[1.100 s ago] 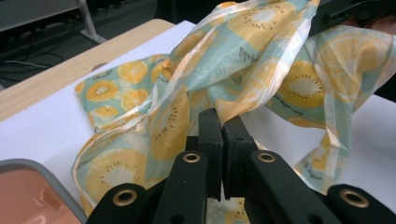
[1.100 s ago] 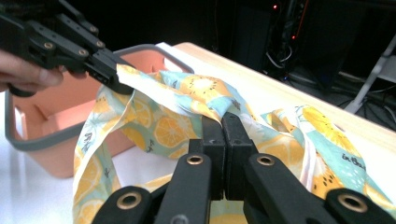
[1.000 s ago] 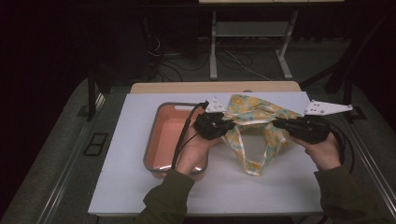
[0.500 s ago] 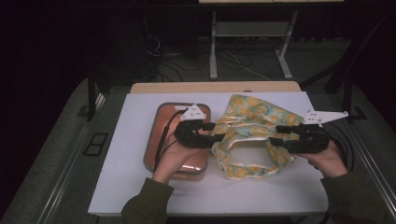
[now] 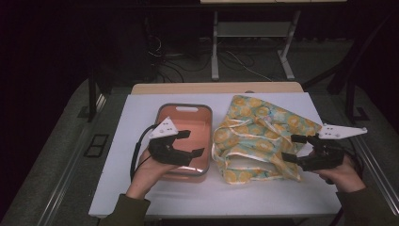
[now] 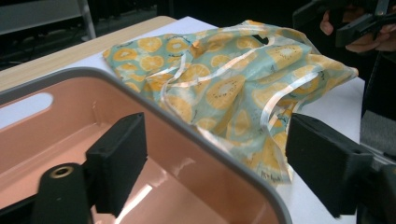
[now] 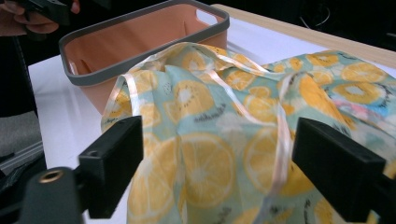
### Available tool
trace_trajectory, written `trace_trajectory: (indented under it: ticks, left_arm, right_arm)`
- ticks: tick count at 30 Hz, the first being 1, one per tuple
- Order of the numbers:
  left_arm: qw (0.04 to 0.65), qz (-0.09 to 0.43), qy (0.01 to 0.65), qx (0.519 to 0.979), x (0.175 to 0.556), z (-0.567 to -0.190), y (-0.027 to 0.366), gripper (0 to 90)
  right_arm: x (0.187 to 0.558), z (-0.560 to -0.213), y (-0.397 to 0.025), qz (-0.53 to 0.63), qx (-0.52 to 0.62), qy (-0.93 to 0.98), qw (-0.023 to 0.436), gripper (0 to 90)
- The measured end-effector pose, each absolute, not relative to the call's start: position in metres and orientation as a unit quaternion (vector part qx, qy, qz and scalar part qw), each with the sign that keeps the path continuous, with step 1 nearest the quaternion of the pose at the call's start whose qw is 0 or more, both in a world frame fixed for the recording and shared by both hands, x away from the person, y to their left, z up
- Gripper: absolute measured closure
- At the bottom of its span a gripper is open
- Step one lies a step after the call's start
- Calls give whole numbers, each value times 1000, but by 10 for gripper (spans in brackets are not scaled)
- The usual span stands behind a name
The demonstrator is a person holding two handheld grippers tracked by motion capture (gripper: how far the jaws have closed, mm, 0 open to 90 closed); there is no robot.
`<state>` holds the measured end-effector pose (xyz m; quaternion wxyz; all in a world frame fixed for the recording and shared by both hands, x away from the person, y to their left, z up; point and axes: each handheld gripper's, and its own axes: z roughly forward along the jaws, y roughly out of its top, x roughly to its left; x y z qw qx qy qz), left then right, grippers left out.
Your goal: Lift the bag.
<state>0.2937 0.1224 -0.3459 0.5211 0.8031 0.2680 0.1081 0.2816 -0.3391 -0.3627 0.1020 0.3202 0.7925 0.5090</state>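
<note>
Where the bag (image 5: 261,139) lies rumpled on the white board (image 5: 141,113), just right of the bin (image 5: 186,110), touching or nearly touching its right wall. Printed with orange slices on pale green, pale ribbon handles looped across the top. Seen again past the bin's near rim in the left gripper view (image 6: 233,79), and close below the jaws in the right gripper view (image 7: 224,140).

Right of the bag, at its lower right corner: right gripper (image 5: 294,148), held in a hand (image 5: 341,172), jaws spread wide and pointing at the cloth. Bag lying between and beyond the two fingers (image 7: 114,161), not pinched; whether a tip brushes the fabric, cannot tell. Nothing clamped.

Left of the bag, over the bin: left gripper (image 5: 194,143), in the other hand (image 5: 146,172), jaws likewise wide apart, one finger (image 6: 119,161) above the bin's floor, the other past the bin's right rim toward the bag. Well clear of the cloth, gripping nothing. Grey plate on top, black cable looping back toward the wrist.

Bin itself pink inside, grey-rimmed, with a handle slot in the far wall, and bare-floored as far as visible.

Beyond the bag, a tan table edge (image 5: 216,88) along the board's far side.
</note>
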Motion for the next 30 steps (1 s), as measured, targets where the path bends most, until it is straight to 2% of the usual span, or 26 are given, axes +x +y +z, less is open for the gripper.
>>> trace_trajectory:
  ticks: [6, 12, 20, 30]
  left_arm:
    - [532, 132, 284, 787, 284, -354, 151, 113]
    - [535, 137, 291, 781, 275, -363, 174, 0]
    - [525, 158, 286, 786, 260, -380, 198, 0]
    - [514, 167, 304, 785, 260, -400, 222, 0]
  right_arm:
    - [271, -369, -359, 520, 326, 781, 117, 122]
    - [266, -389, -368, 507, 339, 784, 113, 121]
    - [262, -408, -371, 492, 343, 793, 109, 122]
    - [265, -418, -372, 494, 348, 790, 107, 122]
